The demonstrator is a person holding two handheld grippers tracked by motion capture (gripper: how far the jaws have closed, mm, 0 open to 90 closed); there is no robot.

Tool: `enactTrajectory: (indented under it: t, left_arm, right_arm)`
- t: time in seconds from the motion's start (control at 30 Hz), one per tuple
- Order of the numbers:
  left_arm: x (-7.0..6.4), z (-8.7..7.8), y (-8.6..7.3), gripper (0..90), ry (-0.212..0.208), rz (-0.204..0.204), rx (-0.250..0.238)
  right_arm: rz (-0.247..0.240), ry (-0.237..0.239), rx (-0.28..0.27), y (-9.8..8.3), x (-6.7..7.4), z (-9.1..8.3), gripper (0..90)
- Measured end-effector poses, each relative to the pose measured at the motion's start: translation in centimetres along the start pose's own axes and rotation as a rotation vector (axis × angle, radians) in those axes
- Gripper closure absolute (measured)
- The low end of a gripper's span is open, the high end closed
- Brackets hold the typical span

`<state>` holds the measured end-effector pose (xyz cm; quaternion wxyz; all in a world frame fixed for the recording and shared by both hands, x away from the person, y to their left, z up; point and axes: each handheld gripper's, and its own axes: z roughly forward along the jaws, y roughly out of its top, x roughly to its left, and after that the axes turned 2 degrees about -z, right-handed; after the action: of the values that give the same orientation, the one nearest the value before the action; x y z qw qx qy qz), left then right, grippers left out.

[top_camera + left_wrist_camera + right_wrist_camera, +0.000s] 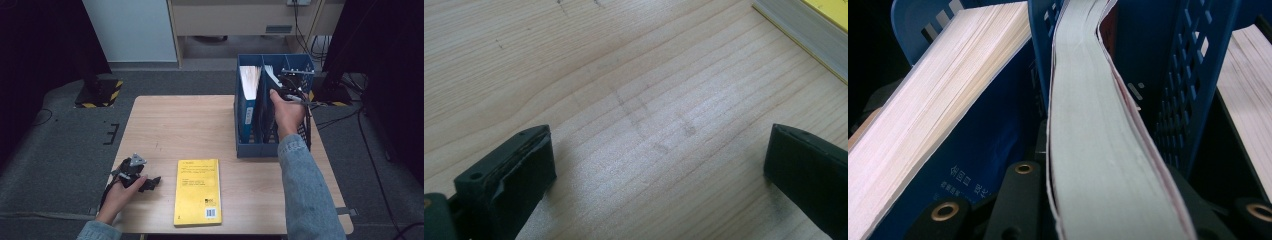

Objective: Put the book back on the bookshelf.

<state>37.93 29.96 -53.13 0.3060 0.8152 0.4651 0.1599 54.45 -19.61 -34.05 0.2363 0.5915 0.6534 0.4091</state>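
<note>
The right gripper (286,86) is clamped on a thick soft-cover book with pale grey page edges (1098,150), which runs straight up between its two black jaws in the right gripper view, the page block bowing a little to one side (its cover edges show thin and reddish). In the high view the right hand (287,112) holds this gripper over the blue plastic slotted file rack (250,149) at the far right of the light wooden table (175,125), and the book (270,76) stands in the rack's middle compartment, leaning. A perforated blue divider wall (1193,75) rises just beside the book on one side. On the other side a second book with a blue cover and cream page edges (933,110) leans in the neighbouring compartment, close to the gripped book but apart from it. A third block of cream pages (1250,100) shows beyond the divider.

The left gripper (150,183) rests low on the near left of the table in the left hand (120,192), its jaws wide apart with bare wood between them. A yellow paperback book (198,192) lies flat just beside it, its page edge (804,30) in the corner of the left gripper view.
</note>
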Motion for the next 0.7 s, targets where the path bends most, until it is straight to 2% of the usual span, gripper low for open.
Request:
enactTrajectory:
  t: [0.7]
  left_arm:
    - [-0.01,0.01,0.01,0.0,0.0,0.0,0.0]
  right_arm:
    - [-0.026,0.03,0.072,0.02,0.06,-0.79,71.1]
